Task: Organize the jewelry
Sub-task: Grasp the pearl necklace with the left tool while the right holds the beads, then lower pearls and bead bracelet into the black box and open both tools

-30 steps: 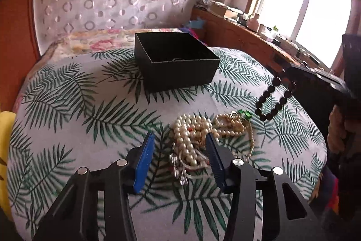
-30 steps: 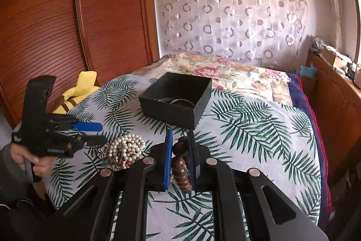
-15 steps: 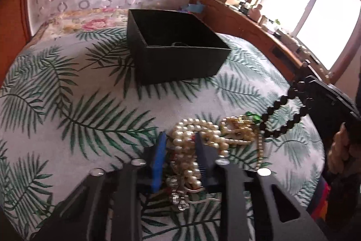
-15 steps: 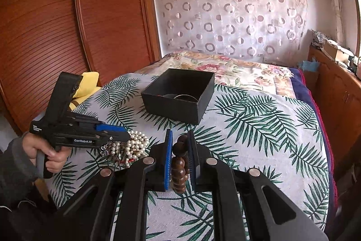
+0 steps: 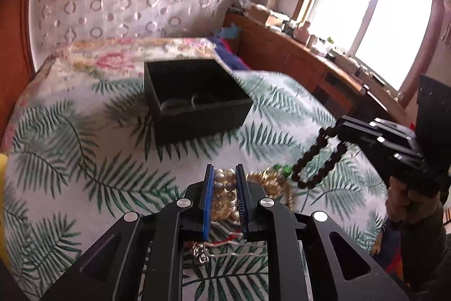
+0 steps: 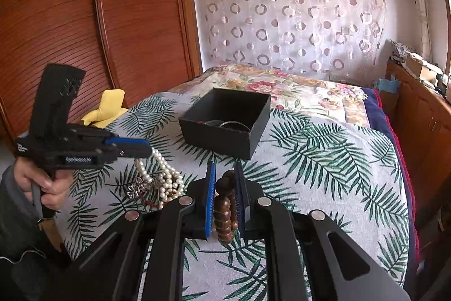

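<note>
since a second ago the left gripper [image 5: 224,196] has closed from wide open onto the pearl strands [image 5: 224,189] and is lifting them, the loops now hanging off the palm-leaf bedspread [image 6: 324,160] in the right wrist view. the black box [image 5: 197,103] sits at about 11 o'clock ahead of the left gripper, open top up with a bangle or two already inside, its long side running across the approach. the right gripper [image 6: 224,199] is clamped on the dark wooden bead bracelet [image 6: 224,210], box at 12 o'clock and looking the nearer carry.
</note>
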Tool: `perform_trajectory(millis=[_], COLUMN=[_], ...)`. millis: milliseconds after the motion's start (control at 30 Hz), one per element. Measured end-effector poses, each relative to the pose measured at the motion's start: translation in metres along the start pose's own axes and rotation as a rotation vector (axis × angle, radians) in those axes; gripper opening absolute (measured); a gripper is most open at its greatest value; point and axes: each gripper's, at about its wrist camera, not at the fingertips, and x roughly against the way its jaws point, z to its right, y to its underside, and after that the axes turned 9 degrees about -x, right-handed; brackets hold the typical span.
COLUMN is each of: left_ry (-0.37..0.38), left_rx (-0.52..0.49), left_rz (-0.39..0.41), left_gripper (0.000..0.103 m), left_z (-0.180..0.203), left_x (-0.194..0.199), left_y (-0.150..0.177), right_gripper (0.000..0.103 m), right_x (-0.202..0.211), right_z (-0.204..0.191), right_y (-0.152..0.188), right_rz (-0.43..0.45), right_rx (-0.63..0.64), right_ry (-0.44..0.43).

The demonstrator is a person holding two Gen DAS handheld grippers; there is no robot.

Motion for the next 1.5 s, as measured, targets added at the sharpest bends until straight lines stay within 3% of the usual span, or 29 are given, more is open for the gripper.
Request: perform_trajectory(millis=[533,933,1167,1500], left_ry=[-0.084,-0.143,-0.169,-0.196], left_rx=[-0.065,-0.121,-0.123,-0.073], left_rz=[0.143,0.226,0.223,0.146], left_gripper=[0.014,0.014,0.014,0.014], left_z=[0.009,0.014,0.007,-0.020], left_x=[0.047,0.071,0.062,0.008], left_y=[-0.062,-0.120,-0.139,-0.136], right_gripper=[0.014,0.014,0.014,0.015], right_x=[0.017,-0.002,-0.020,-0.070], right_z=[-0.018,-0.026,-0.015,0.001], right_y=[-0.052,-0.104,-0.123,-0.127], right_rz=[0.091,0.124,0.115,0.053], right_rx=[0.054,0.100,0.089,0.061], right_ry=[-0.020,0.000,-0.011,-0.030])
